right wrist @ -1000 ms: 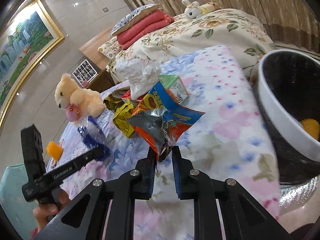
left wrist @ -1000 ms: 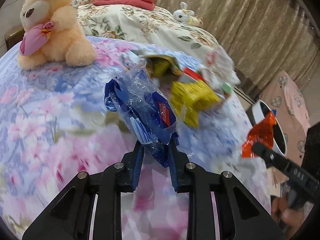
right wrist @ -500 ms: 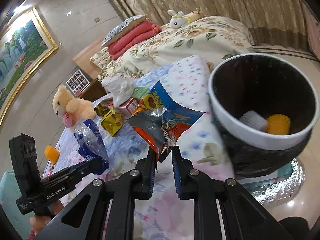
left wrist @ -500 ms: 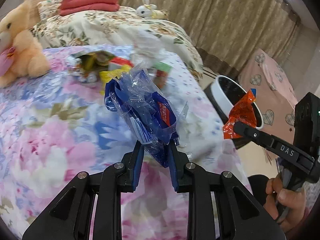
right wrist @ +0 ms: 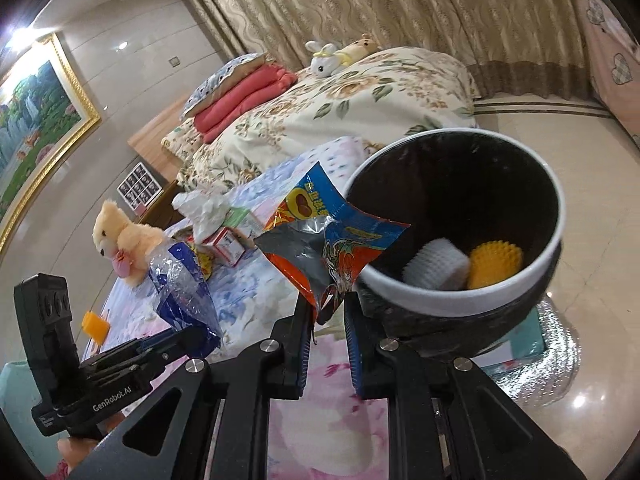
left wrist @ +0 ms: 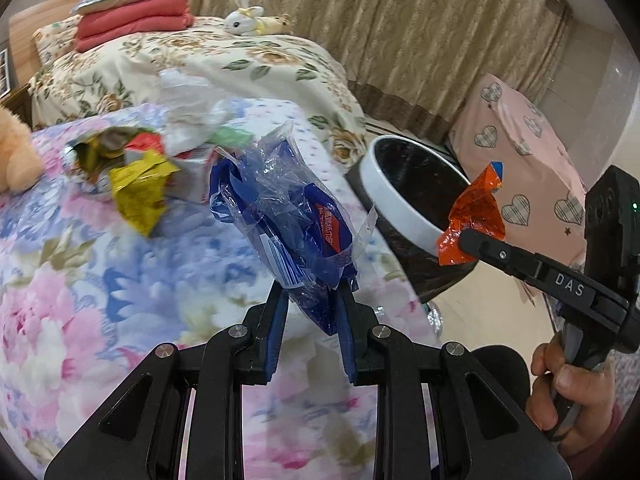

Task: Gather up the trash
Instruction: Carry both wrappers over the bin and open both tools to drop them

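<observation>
My left gripper (left wrist: 310, 300) is shut on a crumpled blue and clear plastic wrapper (left wrist: 288, 216), held above the floral bedspread; it also shows in the right wrist view (right wrist: 182, 288). My right gripper (right wrist: 326, 312) is shut on an orange snack packet (right wrist: 332, 240), held at the near rim of the black bin with a white rim (right wrist: 460, 304). The packet (left wrist: 474, 216) hangs over the bin's rim (left wrist: 396, 204) in the left wrist view. Inside the bin lie a white piece (right wrist: 436, 266) and a yellow spiky ball (right wrist: 496, 266).
A pile of wrappers with a yellow packet (left wrist: 140, 188), a small box (right wrist: 228, 246) and white tissue (right wrist: 204, 208) lies on the bedspread. A teddy bear (right wrist: 124, 240) sits beyond. A second bed (left wrist: 192, 60) and a pink cloth-covered object (left wrist: 528, 168) stand nearby.
Both grippers have swung right toward the bin with their wrappers. The orange packet now hangs at the bin's rim, and the trash pile and teddy have slid left.
</observation>
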Available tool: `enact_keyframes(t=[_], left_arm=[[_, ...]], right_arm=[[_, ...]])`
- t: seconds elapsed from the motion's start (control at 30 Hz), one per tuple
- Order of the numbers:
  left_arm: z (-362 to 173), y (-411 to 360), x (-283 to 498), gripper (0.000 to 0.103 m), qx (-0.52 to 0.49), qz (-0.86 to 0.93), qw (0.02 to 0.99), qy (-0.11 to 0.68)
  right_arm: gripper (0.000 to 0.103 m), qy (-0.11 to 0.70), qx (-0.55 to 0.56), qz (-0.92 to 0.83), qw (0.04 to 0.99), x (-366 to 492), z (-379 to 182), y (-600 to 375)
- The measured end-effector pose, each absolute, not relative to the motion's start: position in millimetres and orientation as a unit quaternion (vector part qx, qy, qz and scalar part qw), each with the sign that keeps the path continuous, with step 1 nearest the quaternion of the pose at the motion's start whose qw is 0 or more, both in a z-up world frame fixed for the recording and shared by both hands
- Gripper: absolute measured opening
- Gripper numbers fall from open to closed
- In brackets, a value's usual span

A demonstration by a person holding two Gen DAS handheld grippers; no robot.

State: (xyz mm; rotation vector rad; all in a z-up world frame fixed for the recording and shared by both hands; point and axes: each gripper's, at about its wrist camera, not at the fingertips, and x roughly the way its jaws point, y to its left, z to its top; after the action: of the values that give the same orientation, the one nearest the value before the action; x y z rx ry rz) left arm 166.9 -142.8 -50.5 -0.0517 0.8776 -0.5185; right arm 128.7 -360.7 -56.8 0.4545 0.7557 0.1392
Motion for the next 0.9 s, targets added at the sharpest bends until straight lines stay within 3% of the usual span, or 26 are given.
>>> enact_keyframes(t=[0.9], left_arm=[[-32, -253, 196, 0.022, 0.021, -0.318, 0.855, 0.409]], right_arm=[[0.017, 0.365, 0.233, 0.008, 0.902, 146, -58, -436]])
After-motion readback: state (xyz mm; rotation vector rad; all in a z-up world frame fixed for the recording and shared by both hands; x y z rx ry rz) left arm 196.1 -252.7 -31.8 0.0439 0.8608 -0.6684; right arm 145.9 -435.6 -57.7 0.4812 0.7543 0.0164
